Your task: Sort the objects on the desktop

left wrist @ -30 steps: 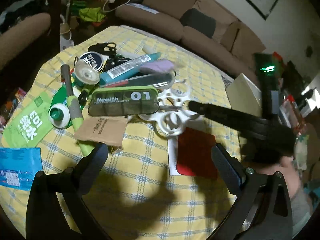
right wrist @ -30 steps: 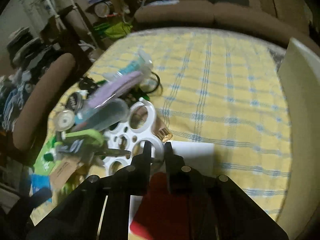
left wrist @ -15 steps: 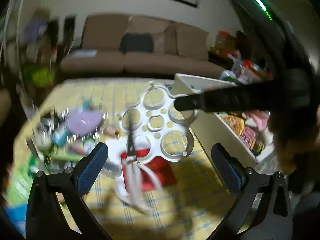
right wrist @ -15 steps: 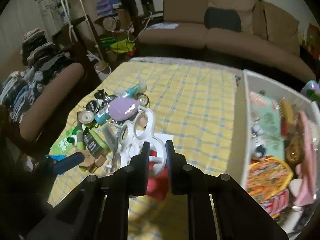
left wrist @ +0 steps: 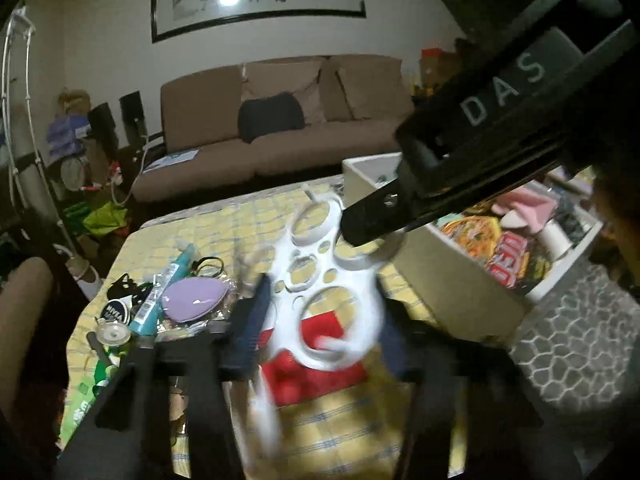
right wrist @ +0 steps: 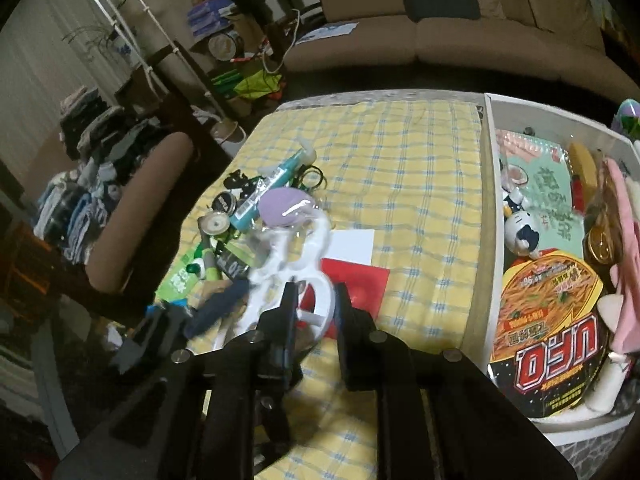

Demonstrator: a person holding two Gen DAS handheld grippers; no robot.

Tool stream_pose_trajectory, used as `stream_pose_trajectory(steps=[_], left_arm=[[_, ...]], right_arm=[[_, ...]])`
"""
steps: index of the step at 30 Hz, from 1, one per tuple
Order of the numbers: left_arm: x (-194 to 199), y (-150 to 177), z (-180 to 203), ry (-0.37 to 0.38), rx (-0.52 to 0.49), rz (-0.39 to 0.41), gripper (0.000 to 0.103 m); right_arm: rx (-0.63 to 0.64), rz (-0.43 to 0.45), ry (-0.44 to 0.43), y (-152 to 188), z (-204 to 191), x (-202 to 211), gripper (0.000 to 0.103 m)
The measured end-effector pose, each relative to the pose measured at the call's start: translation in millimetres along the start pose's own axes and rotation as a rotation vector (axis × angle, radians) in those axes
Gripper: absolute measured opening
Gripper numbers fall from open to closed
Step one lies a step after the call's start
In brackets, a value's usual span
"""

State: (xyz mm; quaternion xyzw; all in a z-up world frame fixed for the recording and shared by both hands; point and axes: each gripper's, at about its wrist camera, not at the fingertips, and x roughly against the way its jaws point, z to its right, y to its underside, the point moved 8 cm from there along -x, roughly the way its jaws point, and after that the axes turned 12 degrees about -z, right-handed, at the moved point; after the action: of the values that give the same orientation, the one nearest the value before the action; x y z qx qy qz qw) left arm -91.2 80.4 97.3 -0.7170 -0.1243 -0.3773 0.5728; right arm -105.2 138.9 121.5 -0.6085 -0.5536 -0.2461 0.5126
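Yellow checked tablecloth [right wrist: 400, 184] beside a white bin [right wrist: 486, 240] holding a noodle cup [right wrist: 548, 320] and figurine [right wrist: 522, 234]. Right gripper [right wrist: 314, 300] pinches a white holed plastic holder [left wrist: 328, 280], lifted above the cloth; left gripper [left wrist: 320, 320] spreads wide around it.

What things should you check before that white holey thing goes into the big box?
1. Right gripper has the white holey thing between its fingers: ok, the rim sits between them.
2. Thing is lifted off the table: ok, it hangs above the red card.
3. Left gripper is out of the way: not ok, its fingers flank the thing's lower end.
4. Grip is steady: cannot tell, the thing is blurred.
5. White box has room: cannot tell, a noodle bowl and other items already fill much of it.
6. Path to the box: ok, only bare yellow cloth lies between.
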Motion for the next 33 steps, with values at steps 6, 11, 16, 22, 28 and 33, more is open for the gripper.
stream_pose_trajectory(steps=[6,11,16,22,28,33], left_arm=[[-3.8,-3.3,-26.1,0.429,0.288,-0.001,0.019],[-38.3,25.0,-73.7,0.489,0.526,-0.117,0.017],[-40.5,40.0,-110.2,0.412,0.57,-0.152,0.032],[-51.1,40.7,-78.0,0.398,0.43,-0.22,0.073],[-56.5,49.6,31.6,0.335,-0.083,-0.284,0.08],[-66.5,66.6,85.8,0.153,-0.347,-0.266,0.08]], right_arm=[[0.004,0.021,-0.132,-4.9,-16.4,8.5,0.024],[-0.037,0.074,-0.113,-8.1,0.5,5.2,0.044],[-0.021,0.055,0.006,10.8,23.0,-20.0,0.044],[-0.025,0.058,-0.02,51.0,34.1,-27.5,0.044],[-0.095,0.094,-0.03,97.5,56.0,3.3,0.044],[-0.12,0.117,-0.015,113.8,77.6,33.7,0.044]])
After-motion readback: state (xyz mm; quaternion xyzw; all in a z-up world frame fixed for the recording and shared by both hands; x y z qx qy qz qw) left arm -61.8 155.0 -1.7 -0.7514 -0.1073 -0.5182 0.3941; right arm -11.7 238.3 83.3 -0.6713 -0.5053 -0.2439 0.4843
